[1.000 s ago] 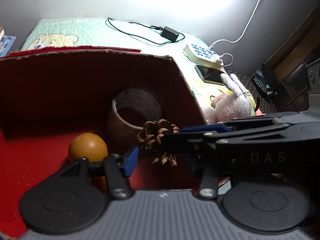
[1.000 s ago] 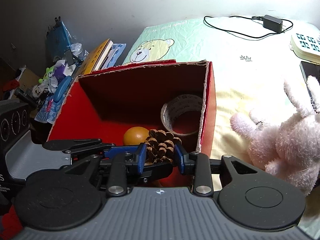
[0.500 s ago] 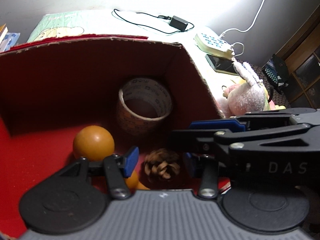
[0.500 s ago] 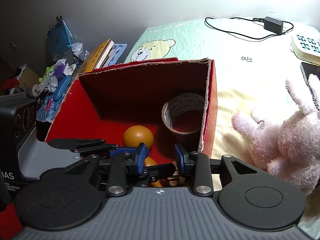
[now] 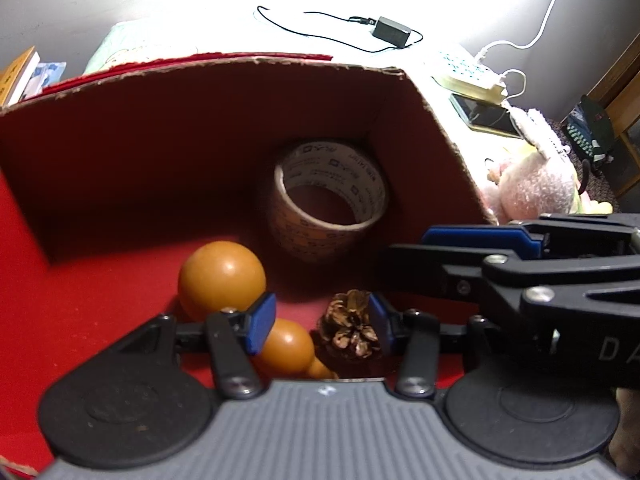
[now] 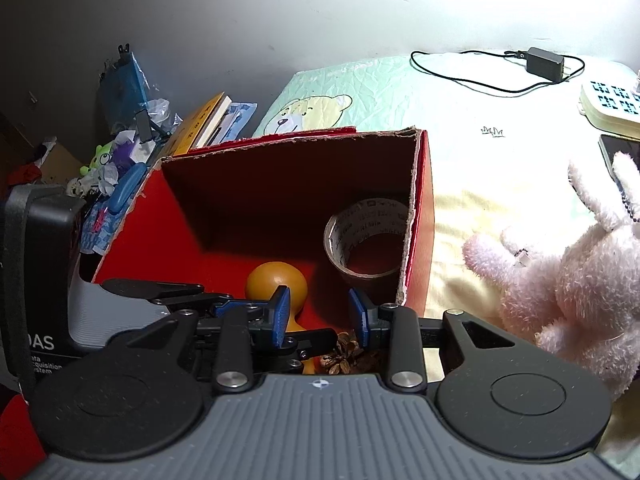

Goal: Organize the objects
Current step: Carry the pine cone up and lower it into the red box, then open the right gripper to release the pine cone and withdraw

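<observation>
Left wrist view: the left gripper (image 5: 320, 322) stands with jaws apart and empty; the pinecone (image 5: 350, 330) lies on the red box (image 5: 200, 128) floor between its pads, in front of the tape roll (image 5: 328, 210)

Right wrist view: the right gripper (image 6: 320, 316), jaws apart, hangs above the pinecone (image 6: 342, 354), so neither is much nearer

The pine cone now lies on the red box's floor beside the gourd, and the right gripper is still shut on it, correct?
Not quite. The pine cone lies in the red box beside the gourd, but the right gripper is open, its jaws apart and empty, as the right wrist view shows.
</observation>
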`<state>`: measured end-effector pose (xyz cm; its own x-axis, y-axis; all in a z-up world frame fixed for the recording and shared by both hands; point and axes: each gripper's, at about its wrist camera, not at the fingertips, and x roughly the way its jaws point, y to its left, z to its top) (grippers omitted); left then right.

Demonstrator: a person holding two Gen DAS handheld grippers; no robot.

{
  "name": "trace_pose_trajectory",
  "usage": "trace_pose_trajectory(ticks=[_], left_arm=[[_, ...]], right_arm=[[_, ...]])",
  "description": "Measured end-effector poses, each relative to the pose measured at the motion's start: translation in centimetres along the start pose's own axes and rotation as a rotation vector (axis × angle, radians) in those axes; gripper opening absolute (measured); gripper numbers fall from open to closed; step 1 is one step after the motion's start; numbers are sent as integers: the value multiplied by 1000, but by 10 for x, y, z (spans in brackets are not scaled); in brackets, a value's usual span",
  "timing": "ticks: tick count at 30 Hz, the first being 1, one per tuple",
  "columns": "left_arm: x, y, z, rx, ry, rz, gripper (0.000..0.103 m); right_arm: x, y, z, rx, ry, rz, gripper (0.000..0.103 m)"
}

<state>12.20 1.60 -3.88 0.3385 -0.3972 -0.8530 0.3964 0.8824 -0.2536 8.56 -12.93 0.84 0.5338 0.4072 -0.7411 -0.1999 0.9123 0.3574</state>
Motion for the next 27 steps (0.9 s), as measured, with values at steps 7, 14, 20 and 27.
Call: trace_pose_trajectory(ticks=[7, 14, 20, 27], left_arm=[[2, -7, 1, 24, 0, 65, 57], [4, -14, 2, 40, 8, 115, 58], [3, -17, 1, 53, 5, 158, 60], [-5, -21, -2, 73, -17, 232, 63]], right_arm=[[-2, -2, -3, 12, -28, 9, 34], [-2, -1, -4, 11, -28, 8, 34], [-2, -2, -2, 30, -9, 16, 34], [-8, -5, -6, 70, -17, 34, 34]])
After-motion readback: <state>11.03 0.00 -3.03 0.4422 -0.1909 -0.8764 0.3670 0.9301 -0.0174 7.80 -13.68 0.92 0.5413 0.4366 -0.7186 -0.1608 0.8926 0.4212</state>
